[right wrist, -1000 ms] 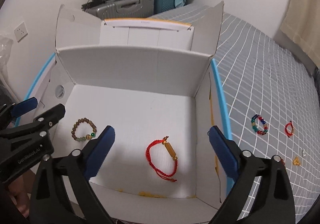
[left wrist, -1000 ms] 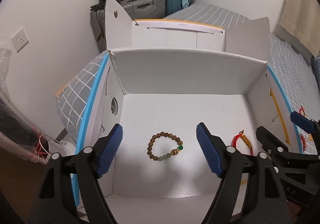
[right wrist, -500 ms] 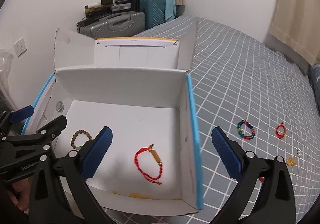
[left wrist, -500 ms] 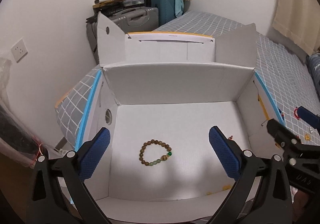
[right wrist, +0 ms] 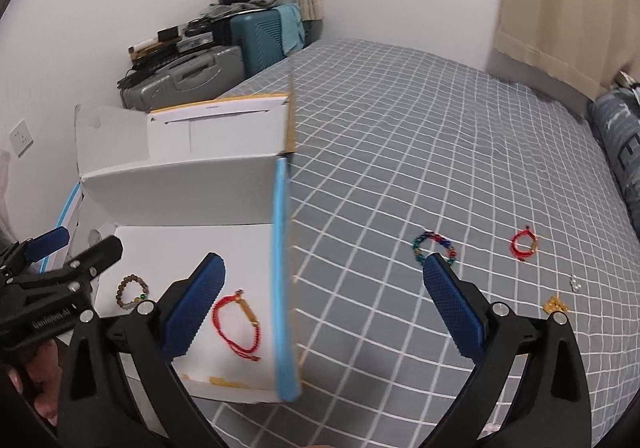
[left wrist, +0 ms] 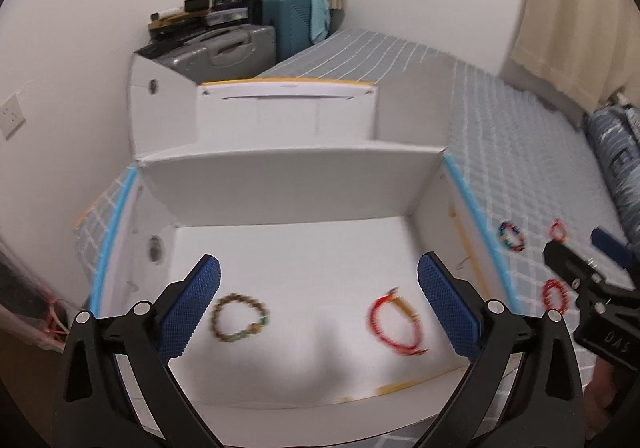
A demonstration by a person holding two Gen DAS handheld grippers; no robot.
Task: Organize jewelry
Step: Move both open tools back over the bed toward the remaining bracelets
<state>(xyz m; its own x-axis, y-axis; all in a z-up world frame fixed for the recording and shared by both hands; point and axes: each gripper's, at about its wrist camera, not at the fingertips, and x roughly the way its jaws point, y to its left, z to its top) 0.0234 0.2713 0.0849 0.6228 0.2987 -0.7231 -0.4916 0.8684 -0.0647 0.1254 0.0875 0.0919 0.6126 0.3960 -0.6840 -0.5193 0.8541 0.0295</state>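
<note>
Both spread, empty claws, left claw (left wrist: 319, 308) and right claw (right wrist: 324, 306), have drawn back; bracelets (left wrist: 239, 318) blur.

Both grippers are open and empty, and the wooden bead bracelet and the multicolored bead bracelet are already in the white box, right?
Not quite: the multicolored bead bracelet still lies on the bedspread. The right wrist view shows the red cord bracelet beside the wooden bead bracelet in the white box.

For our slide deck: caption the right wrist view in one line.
Open right hand-held gripper beside white box holding two bracelets; more jewelry on the checked bedspread.
</note>
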